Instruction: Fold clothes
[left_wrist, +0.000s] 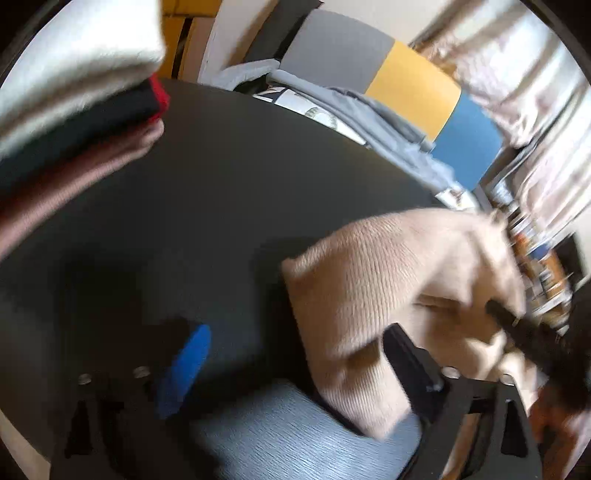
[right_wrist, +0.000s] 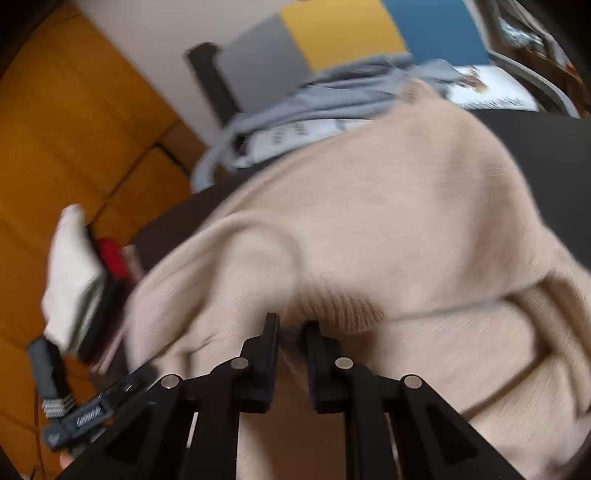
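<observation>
A beige knit sweater (right_wrist: 388, 206) lies bunched on the dark table (left_wrist: 221, 192). My right gripper (right_wrist: 291, 328) is shut on a ribbed fold of it, with the fabric pinched between the narrow black fingers. In the left wrist view the sweater (left_wrist: 388, 288) sits at the right. My left gripper (left_wrist: 295, 332) stands wide open over the table's near edge. Its blue-padded finger (left_wrist: 184, 369) is over bare table and its other finger (left_wrist: 402, 358) is against the sweater's near corner. A black finger of the right gripper (left_wrist: 517, 332) pokes in from the right.
A stack of folded clothes (left_wrist: 74, 110), white over black, red and pink, stands at the table's far left. A grey hoodie (left_wrist: 369, 122) lies on printed sheets behind the table. An orange sofa (right_wrist: 74, 147) is to the left. A grey surface (left_wrist: 295, 435) shows below the near edge.
</observation>
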